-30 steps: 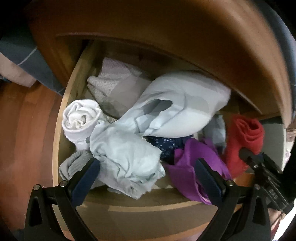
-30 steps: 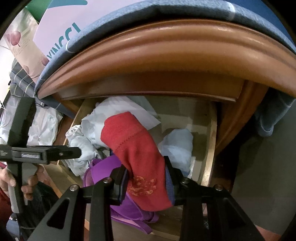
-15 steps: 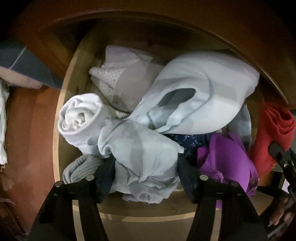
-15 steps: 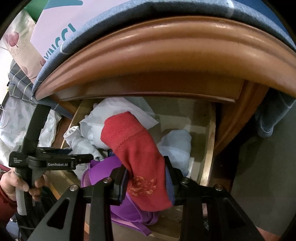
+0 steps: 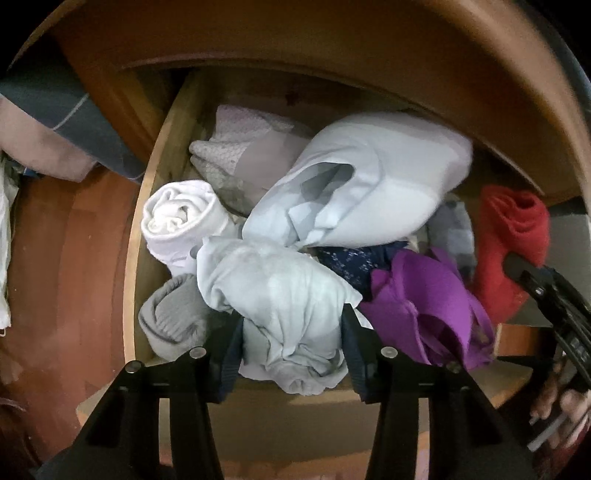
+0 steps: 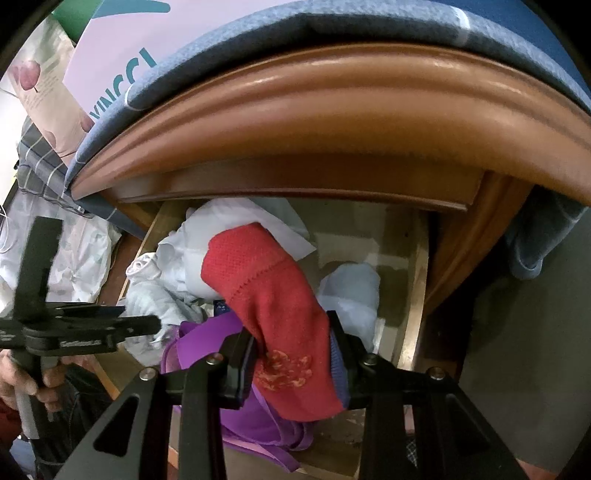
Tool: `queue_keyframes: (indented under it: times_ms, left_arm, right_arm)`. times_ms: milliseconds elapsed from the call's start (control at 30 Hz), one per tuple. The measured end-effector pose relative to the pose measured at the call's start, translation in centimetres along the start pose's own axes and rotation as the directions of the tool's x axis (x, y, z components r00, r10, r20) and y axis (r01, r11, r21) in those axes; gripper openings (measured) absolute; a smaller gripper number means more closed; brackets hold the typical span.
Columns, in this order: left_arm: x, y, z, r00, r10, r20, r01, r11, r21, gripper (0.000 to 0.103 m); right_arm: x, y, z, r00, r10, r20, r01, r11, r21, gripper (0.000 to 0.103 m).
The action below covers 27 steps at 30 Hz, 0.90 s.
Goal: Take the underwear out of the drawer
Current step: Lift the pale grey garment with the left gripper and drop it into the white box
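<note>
The open wooden drawer [image 5: 137,236] is full of rolled and crumpled garments. My left gripper [image 5: 291,343] is shut on a crumpled pale blue-grey garment [image 5: 280,295] at the drawer's front. My right gripper [image 6: 291,354] is shut on a red knitted piece [image 6: 273,306] and holds it above the drawer; that red piece also shows at the right of the left wrist view [image 5: 513,240]. A purple garment [image 5: 424,306] lies under it. The left gripper shows from the side in the right wrist view [image 6: 147,325].
A white roll [image 5: 181,221], a grey roll [image 5: 170,317], a large pale blue garment [image 5: 369,192], a white patterned piece [image 5: 240,147] and a dark blue dotted one [image 5: 351,262] fill the drawer. The brown cabinet top [image 6: 332,122] overhangs it, with blue fabric [image 6: 332,26] above.
My left gripper moved forward over the pale blue-grey garment and closed its fingers on it. My right gripper has stayed still, holding the red piece.
</note>
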<state>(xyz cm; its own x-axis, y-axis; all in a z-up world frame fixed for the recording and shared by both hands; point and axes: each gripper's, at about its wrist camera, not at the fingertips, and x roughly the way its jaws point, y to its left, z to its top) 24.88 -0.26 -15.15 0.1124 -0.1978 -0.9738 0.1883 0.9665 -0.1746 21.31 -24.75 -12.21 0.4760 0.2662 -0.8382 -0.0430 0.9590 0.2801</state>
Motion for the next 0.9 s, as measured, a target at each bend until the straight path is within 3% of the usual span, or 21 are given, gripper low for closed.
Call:
queue_keyframes:
  times_ms: [367,633,767,900]
  left_arm:
    - [-5.4,-0.3,-2.2,0.994,-0.054,0.090,0.053,0.999,0.013,0.044]
    - [-12.0,-1.4,-1.8,0.979,-0.075,0.190,0.064,0.996,0.064,0.045]
    - [-16.4,-1.6,-1.3,0.960,-0.078,0.268,0.056,0.994,0.090,0.045]
    - [-22.0,-2.3,0.0,0.929,-0.075,0.362,0.036,0.993,0.112,0.045]
  right_arm:
    - [-0.1,0.1,-0.2,1.000,0.001,0.009,-0.001,1.000,-0.004,0.034]
    - [-0.4,0.3,-0.4,1.000,-0.014,0.017,0.014,1.000,-0.012,0.034]
    - [-0.5,0.4,-0.4,1.000,-0.016,0.019,0.016,1.000,-0.014,0.034]
    - [-0.7,0.3,-0.5,1.000,-0.016,0.025,0.016,1.000,-0.016,0.034]
